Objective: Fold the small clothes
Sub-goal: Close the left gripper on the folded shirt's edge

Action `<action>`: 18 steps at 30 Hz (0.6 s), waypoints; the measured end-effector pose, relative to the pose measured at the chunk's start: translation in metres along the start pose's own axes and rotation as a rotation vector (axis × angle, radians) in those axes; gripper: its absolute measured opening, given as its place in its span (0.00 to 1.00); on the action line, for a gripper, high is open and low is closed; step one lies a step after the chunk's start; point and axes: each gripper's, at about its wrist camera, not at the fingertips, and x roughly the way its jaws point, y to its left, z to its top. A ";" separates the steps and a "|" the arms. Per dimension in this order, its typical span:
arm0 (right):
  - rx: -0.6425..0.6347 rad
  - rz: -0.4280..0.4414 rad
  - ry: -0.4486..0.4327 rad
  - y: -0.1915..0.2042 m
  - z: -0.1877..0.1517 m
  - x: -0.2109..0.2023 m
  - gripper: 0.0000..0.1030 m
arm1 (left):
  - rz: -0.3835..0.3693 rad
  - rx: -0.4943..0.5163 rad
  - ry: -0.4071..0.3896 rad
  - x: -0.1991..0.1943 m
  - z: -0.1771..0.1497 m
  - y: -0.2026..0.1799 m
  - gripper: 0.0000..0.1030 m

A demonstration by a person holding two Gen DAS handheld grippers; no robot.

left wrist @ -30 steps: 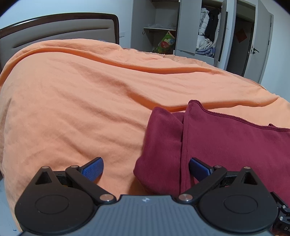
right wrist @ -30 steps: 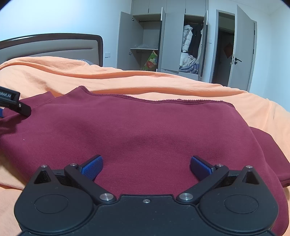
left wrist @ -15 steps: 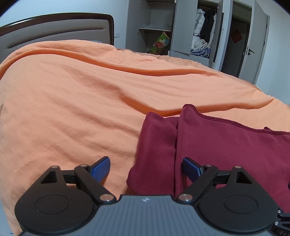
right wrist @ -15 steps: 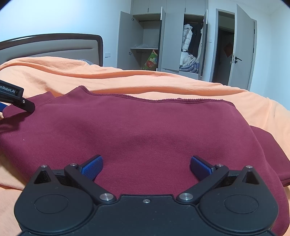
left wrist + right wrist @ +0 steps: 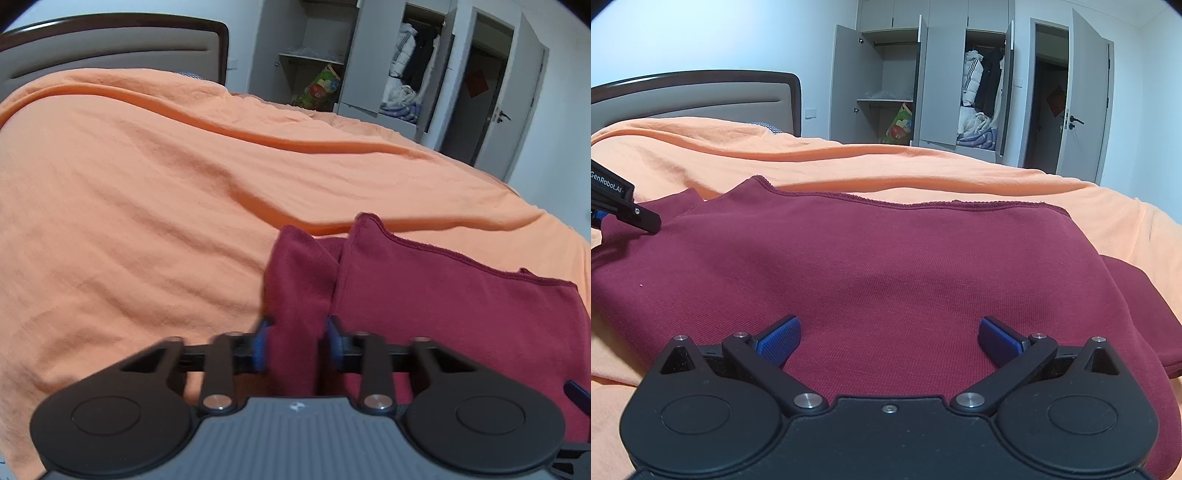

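A dark red top (image 5: 886,266) lies spread on the orange bed cover (image 5: 923,162). Its left sleeve (image 5: 295,273) sticks out beside the body (image 5: 443,295) of the top. My left gripper (image 5: 295,345) is shut on that sleeve, blue pads pressing the cloth from both sides. My right gripper (image 5: 888,338) hovers open over the near part of the top, with nothing between its fingers. The left gripper's black body (image 5: 624,210) shows at the left edge of the right wrist view, resting on the top's left shoulder area.
The orange bed cover (image 5: 147,206) stretches wide to the left and behind the top. A padded headboard (image 5: 110,48) stands at the back left. Open wardrobes (image 5: 916,92) with hanging clothes and an open door (image 5: 1086,96) are behind the bed.
My left gripper has moved right onto the sleeve and closed its fingers on it. The right gripper has stayed still and open.
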 end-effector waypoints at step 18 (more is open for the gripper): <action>0.000 0.000 -0.003 0.000 0.000 0.000 1.00 | -0.027 0.012 -0.047 -0.017 0.004 -0.009 0.12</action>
